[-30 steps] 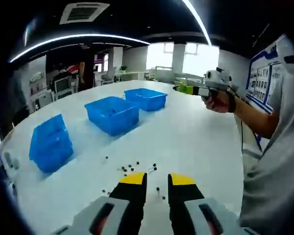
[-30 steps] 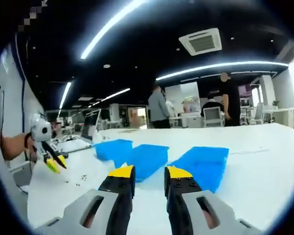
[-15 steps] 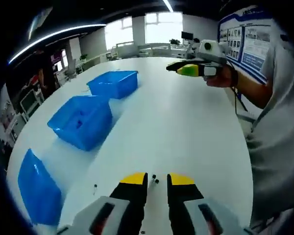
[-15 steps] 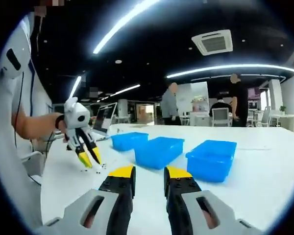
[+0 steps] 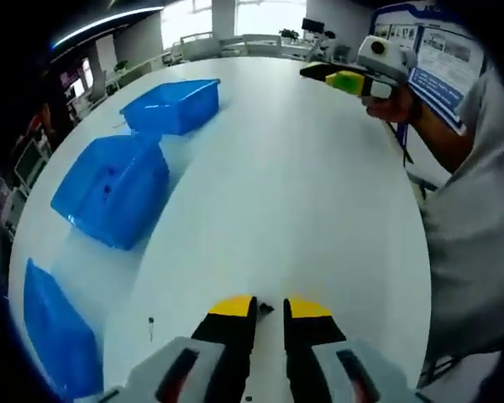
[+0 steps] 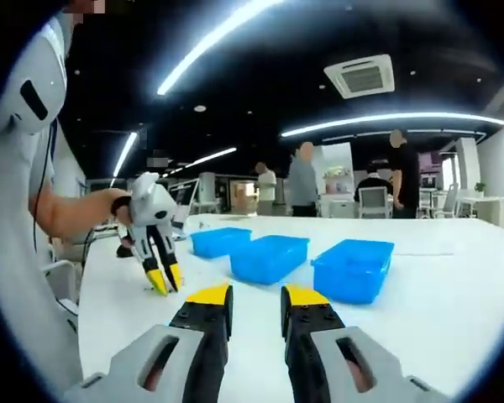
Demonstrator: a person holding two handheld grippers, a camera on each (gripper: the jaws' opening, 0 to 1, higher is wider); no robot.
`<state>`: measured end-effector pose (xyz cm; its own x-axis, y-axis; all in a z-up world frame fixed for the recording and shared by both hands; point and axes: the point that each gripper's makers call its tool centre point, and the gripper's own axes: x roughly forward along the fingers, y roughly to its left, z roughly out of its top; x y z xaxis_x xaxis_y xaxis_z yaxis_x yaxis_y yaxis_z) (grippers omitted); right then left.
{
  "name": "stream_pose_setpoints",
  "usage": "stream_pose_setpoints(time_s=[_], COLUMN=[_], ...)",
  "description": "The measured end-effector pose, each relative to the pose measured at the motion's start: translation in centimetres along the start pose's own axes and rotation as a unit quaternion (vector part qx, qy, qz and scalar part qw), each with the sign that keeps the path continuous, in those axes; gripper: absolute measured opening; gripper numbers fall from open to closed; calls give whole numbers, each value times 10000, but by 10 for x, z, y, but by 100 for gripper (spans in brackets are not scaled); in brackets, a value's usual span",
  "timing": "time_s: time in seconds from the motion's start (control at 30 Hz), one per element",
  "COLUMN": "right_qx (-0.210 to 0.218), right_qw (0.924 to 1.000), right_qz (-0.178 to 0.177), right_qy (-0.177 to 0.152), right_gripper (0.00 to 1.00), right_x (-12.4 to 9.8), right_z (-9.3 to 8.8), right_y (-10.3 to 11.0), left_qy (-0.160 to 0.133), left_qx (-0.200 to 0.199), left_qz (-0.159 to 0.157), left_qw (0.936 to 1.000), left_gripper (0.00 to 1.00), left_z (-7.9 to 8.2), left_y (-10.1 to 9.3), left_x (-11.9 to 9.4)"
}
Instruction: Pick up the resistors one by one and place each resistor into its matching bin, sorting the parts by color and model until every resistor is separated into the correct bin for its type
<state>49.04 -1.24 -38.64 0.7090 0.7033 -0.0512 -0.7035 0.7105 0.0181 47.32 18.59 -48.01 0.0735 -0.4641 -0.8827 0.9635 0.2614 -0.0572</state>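
My left gripper (image 5: 270, 309) points down at the white table (image 5: 302, 193), its yellow-tipped jaws a little apart. A small dark resistor (image 5: 265, 308) lies on the table right between the tips. Another resistor (image 5: 151, 321) lies to the left. Three blue bins (image 5: 172, 105) (image 5: 113, 197) (image 5: 55, 336) stand in a row along the left side. My right gripper (image 6: 256, 295) is held in the air, open, with nothing between its jaws. It also shows as the right gripper (image 5: 344, 80) at the upper right, in a hand. The left gripper (image 6: 161, 273) shows tip-down over the table.
The three blue bins (image 6: 221, 242) (image 6: 269, 256) (image 6: 353, 267) sit mid-table in the right gripper view. Several people stand among desks and chairs at the back. A person's sleeve and body (image 5: 479, 210) border the table's right edge.
My left gripper has dropped closer to the table and tipped downward; one resistor now sits between its tips. My right gripper has barely moved.
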Motion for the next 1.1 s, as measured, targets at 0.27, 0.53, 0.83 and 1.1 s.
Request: stream_pose_setpoints(time_s=[0.27, 0.53, 0.83, 1.1], right_qx=[-41, -7, 30, 57], right_qw=[9999, 9999, 9999, 9999], right_qz=[123, 129, 106, 93], right_qy=[43, 19, 7, 10], right_gripper=[25, 24, 23, 23], right_x=[4, 2, 0, -4], right_z=[-3, -3, -5, -6], right_y=[6, 6, 6, 5], left_qy=[-21, -177, -1006, -1429], left_qx=[-104, 32, -446, -638], left_qz=[15, -196, -398, -586], left_qw=[9999, 9996, 9931, 9859], left_gripper=[13, 8, 8, 8], left_z=[-5, 0, 26, 38], left_y=[11, 10, 8, 4], left_x=[1, 5, -5, -7])
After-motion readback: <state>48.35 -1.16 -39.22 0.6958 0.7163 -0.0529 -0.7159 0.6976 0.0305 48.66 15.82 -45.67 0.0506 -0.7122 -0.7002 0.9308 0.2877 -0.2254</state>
